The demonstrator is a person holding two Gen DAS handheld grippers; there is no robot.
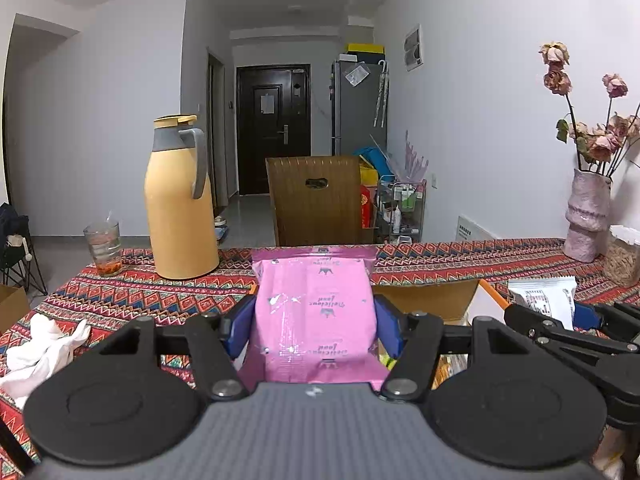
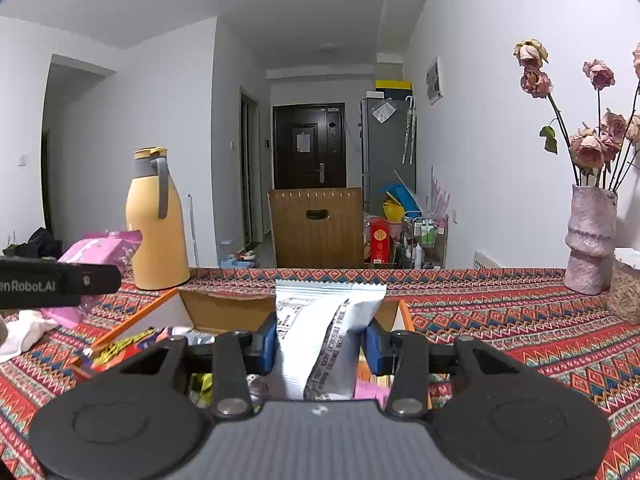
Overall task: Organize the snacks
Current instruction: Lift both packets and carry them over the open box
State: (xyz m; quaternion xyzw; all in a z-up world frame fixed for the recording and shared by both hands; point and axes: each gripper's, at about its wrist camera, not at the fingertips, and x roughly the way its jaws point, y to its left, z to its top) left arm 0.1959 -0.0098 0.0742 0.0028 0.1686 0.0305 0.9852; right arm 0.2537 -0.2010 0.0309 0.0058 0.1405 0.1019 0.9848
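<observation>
My left gripper (image 1: 315,330) is shut on a pink snack packet (image 1: 316,312) and holds it upright above the table. My right gripper (image 2: 322,344) is shut on a white snack packet (image 2: 320,332), over an open cardboard box (image 2: 224,306) that holds several colourful snack packets (image 2: 120,346). In the left wrist view the box (image 1: 432,300) lies behind the pink packet, and the right gripper (image 1: 576,320) with the white packet (image 1: 548,300) is at the right. In the right wrist view the left gripper (image 2: 80,280) and pink packet (image 2: 100,252) are at the left.
A yellow thermos jug (image 1: 180,200) and a glass (image 1: 103,246) stand at the table's far left. A white cloth (image 1: 40,348) lies at the left. A pink vase of dried roses (image 2: 590,240) and a jar (image 2: 626,288) stand at the right. A wooden chair (image 2: 316,228) is behind the table.
</observation>
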